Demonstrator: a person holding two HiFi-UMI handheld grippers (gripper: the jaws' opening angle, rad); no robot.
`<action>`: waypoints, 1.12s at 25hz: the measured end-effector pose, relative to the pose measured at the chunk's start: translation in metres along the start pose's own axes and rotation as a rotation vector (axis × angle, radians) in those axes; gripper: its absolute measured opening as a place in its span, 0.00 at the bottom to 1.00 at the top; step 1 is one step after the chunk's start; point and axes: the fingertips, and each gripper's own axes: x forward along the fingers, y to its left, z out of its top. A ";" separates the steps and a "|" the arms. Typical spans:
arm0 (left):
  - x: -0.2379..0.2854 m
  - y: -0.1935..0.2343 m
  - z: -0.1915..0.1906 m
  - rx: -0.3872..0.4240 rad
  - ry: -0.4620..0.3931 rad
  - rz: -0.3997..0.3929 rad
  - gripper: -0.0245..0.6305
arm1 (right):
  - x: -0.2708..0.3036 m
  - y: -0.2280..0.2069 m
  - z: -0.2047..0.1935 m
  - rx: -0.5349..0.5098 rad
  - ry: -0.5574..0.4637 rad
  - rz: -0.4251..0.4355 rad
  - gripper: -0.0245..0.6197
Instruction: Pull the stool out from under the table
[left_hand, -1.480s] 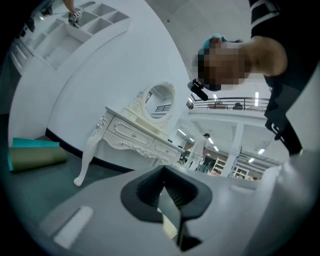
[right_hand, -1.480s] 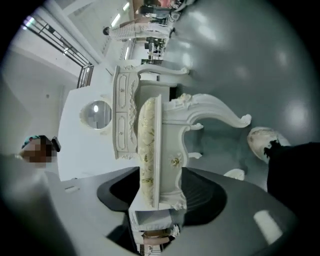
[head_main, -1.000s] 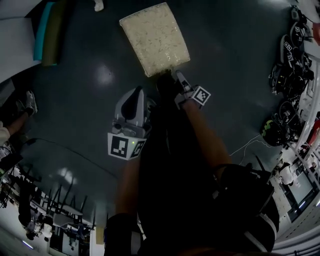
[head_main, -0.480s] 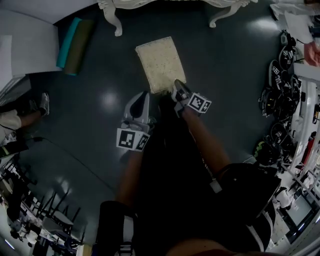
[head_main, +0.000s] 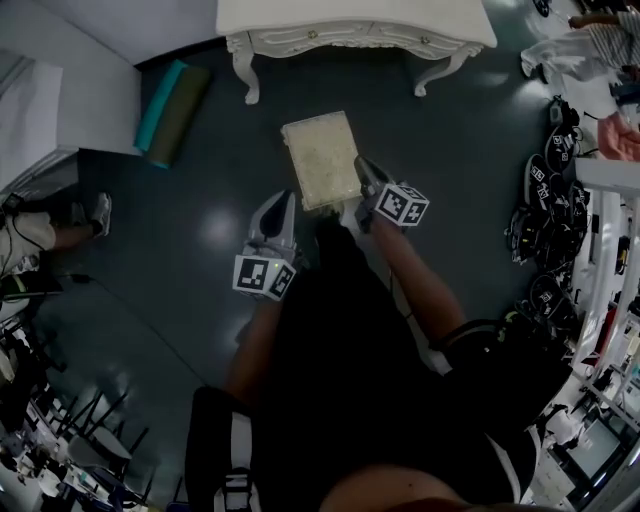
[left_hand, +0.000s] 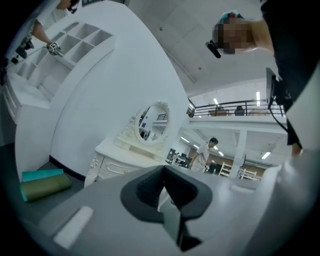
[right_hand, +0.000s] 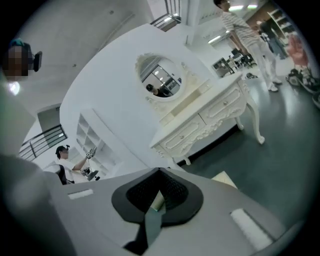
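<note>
The stool (head_main: 320, 160), with a square cream cushion, stands on the dark floor just in front of the white carved table (head_main: 350, 20), out from under it. My right gripper (head_main: 360, 165) is shut, and its tips lie over the stool's near right edge; no grip on the stool shows. In the right gripper view the right gripper (right_hand: 159, 197) points at the table (right_hand: 200, 120), with a stool corner (right_hand: 224, 178) below. My left gripper (head_main: 283, 197) hangs shut to the stool's near left, apart from it. The left gripper (left_hand: 164, 192) holds nothing.
Rolled teal and olive mats (head_main: 170, 110) lie left of the table. Several spare grippers and gear (head_main: 560, 200) crowd the floor at the right. A seated person's legs (head_main: 40, 230) show at the left, and people stand at the upper right (head_main: 590, 30).
The head view has risen and drawn back: the stool looks smaller and the white table has come into sight. Both grippers stay by the stool's near edge.
</note>
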 end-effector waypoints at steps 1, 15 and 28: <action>0.003 0.000 0.007 0.000 -0.004 -0.001 0.05 | 0.002 0.009 0.015 -0.045 -0.004 -0.004 0.03; 0.091 -0.014 0.065 0.036 -0.048 0.040 0.05 | 0.006 0.067 0.170 -0.455 -0.063 0.039 0.04; 0.136 0.015 0.103 0.053 0.003 0.008 0.05 | 0.030 0.093 0.203 -0.448 -0.106 -0.018 0.04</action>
